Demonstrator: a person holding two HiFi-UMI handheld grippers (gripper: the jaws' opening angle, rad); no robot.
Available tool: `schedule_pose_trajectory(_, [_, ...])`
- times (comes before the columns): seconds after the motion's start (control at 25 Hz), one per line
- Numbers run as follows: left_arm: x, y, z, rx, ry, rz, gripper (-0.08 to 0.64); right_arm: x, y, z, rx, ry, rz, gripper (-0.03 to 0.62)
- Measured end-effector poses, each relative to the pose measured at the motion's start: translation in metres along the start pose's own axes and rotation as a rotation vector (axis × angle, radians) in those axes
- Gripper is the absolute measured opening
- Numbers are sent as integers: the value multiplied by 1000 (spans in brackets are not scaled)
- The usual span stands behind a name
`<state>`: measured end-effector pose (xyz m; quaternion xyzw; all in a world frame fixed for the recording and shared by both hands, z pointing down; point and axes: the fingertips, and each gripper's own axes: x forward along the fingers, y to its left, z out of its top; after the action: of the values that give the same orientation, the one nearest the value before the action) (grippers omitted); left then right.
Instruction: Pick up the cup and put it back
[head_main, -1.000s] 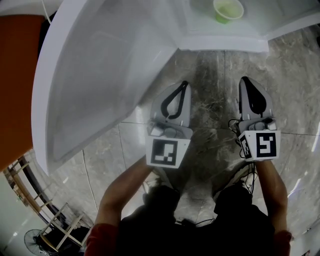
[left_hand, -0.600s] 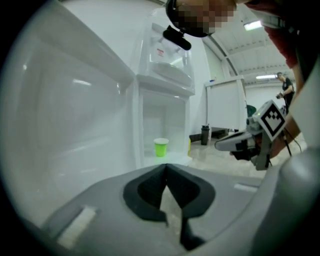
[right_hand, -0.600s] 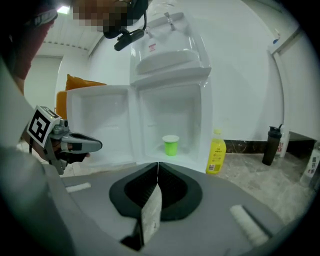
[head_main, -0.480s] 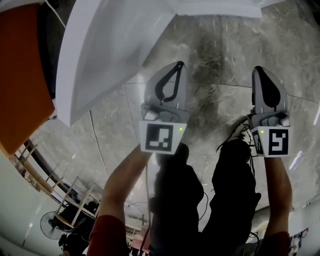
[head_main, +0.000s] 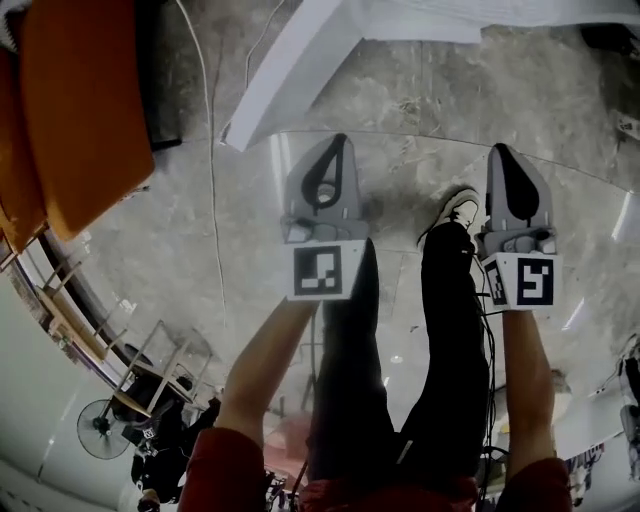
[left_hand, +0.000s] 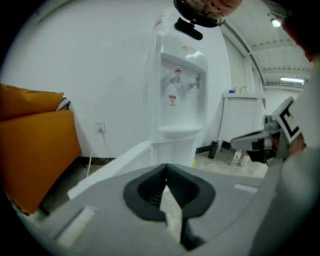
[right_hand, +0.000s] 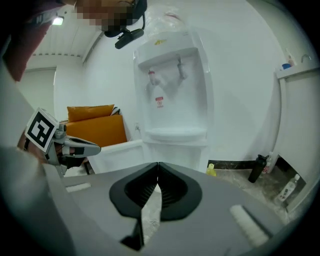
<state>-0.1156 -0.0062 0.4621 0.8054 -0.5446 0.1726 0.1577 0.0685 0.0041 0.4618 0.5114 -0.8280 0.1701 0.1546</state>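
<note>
Looking steeply down, the head view shows two smooth grey plastic tools held side by side over a glossy, veined stone floor (head_main: 180, 240). The left tool (head_main: 338, 142) and the right tool (head_main: 497, 150) each have their black ribbed rubber jaws pressed together at the tips, enclosing an empty leaf-shaped hollow. Between the arms are legs in black trousers (head_main: 445, 350) and a white shoe (head_main: 460, 208). Ahead of both tools stands a tall, rounded white plastic water dispenser (left_hand: 177, 95) with a curved drip shelf. A blocky orange seat (left_hand: 35, 145) sits to its left. The cup cannot be made out in any view.
</note>
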Motion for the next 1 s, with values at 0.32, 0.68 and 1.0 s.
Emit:
schedule_pose_trajectory(0.32, [-92,-7,140,-72,54,108,0,-83,29,128,98,129,-45,2])
schedule_pose_trajectory(0.68, [-181,-51,288,-3,74,40,0,-170,38,276,74,139,-118,3])
schedule_pose_trajectory(1.0, [-236,-69,411,92,-46,19,0,-239,50,388,92,60,-149,3])
